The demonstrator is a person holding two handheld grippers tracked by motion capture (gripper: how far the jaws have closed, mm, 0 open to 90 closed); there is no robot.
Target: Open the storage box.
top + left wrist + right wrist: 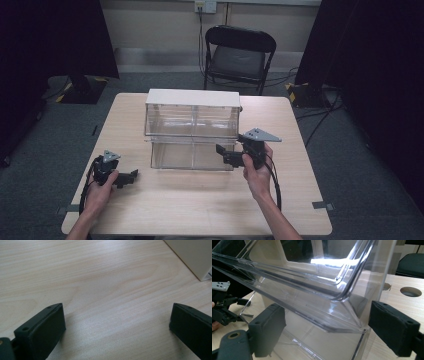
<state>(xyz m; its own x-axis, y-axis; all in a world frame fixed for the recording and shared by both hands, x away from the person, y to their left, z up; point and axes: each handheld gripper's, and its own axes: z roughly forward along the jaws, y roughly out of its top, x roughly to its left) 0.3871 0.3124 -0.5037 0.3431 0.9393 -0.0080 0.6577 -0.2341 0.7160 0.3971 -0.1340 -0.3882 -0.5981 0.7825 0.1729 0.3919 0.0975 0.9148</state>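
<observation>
Table [200,210]: pale wood, rectangular; one round hole in the top shows in the right gripper view, beyond the cabinet.

Cabinet [192,129]: clear plastic unit with a white top, standing upright on the table's middle toward the far edge; long axis runs left to right across the table; two tiers, each split in two compartments; fronts face the person.

Upper drawer front [317,302]: in the right gripper view it leans outward from the cabinet, a tilted clear bin; its lower corner sits between the jaws.

Left gripper [131,176]: low at the near left of the table, held in the left hand [100,187]; points right, toward the cabinet's near-left corner, apart from it; jaws spread wide, nothing between them but bare wood; a white corner of the cabinet shows at the top right of its own view.

Right gripper [222,152]: at the cabinet's near-right corner, held in the right hand [257,172]; points left along the cabinet's front; jaws parted wide either side of the clear bin corner, released, gripping nothing; contact with the plastic cannot be told.

Chair [239,55]: black folding chair beyond the table's far edge, facing it.
</observation>
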